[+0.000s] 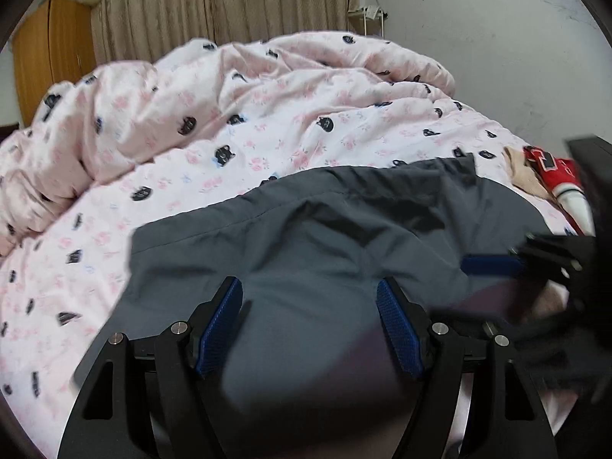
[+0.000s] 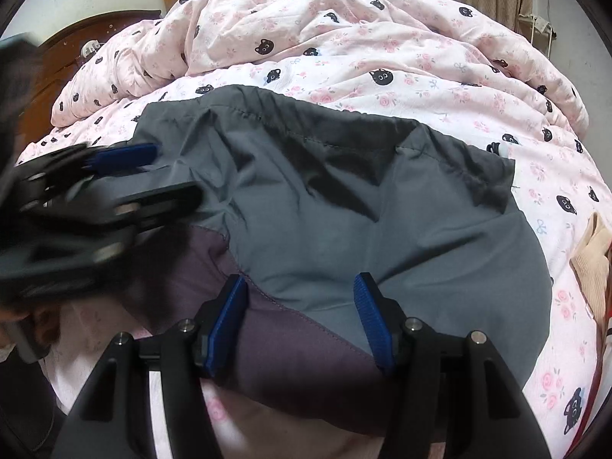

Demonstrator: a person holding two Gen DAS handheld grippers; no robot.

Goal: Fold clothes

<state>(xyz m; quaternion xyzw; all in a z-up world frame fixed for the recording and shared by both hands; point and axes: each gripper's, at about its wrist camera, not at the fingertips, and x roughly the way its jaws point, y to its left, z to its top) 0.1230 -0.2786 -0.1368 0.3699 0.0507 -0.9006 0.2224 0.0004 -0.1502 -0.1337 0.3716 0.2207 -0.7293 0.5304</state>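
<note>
A dark grey garment (image 1: 325,237) lies spread and creased on the pink bed, with a mauve panel (image 2: 290,344) at its near edge. My left gripper (image 1: 310,302) is open low over the garment's near part, the cloth passing between its blue pads. My right gripper (image 2: 300,298) is open too, straddling the seam where grey meets mauve. Each gripper shows blurred in the other's view: the right one's blue pad (image 1: 493,266) at the far right, the left gripper (image 2: 176,172) at the garment's left edge.
A crumpled pink quilt with black cat faces (image 1: 237,88) is heaped behind the garment. A beige piece (image 2: 593,264) and a red-and-white garment (image 1: 550,172) lie at the right. A wooden wardrobe (image 1: 53,49), curtains and a dark headboard (image 2: 65,65) stand beyond.
</note>
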